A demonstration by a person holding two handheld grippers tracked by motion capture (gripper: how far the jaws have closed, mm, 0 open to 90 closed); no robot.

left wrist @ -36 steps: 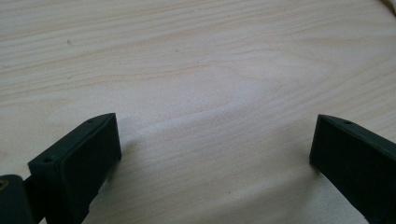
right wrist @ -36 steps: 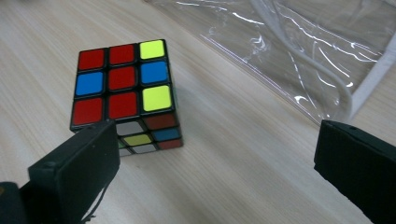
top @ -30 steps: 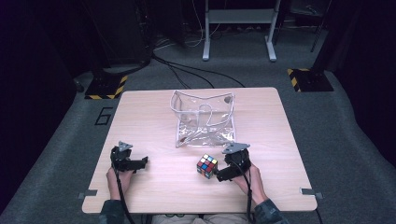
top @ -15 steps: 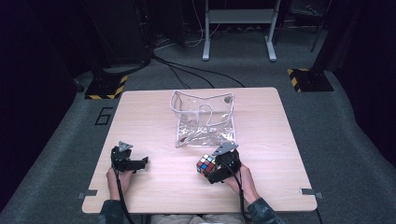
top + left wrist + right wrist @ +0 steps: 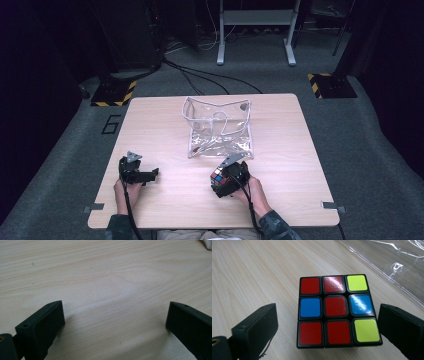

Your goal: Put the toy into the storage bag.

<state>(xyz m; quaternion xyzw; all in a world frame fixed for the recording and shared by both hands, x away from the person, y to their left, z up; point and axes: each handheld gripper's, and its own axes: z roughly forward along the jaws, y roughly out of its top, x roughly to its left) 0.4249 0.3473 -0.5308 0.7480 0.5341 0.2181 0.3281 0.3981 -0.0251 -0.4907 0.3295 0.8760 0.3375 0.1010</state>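
We look down on the wooden table (image 5: 165, 130), its near edge cut off at the bottom of the high view. At its middle lies a clear plastic bag (image 5: 218, 127), its contents hard to make out through the glare. Just in front of it sits the puzzle cube (image 5: 337, 311), partly hidden from above by the right gripper (image 5: 222, 182); up close, its jaws stand spread on either side of the cube, a gap on the left, the right side too close to call. Well to the left, the left gripper (image 5: 150, 175) rests spread over bare wood.
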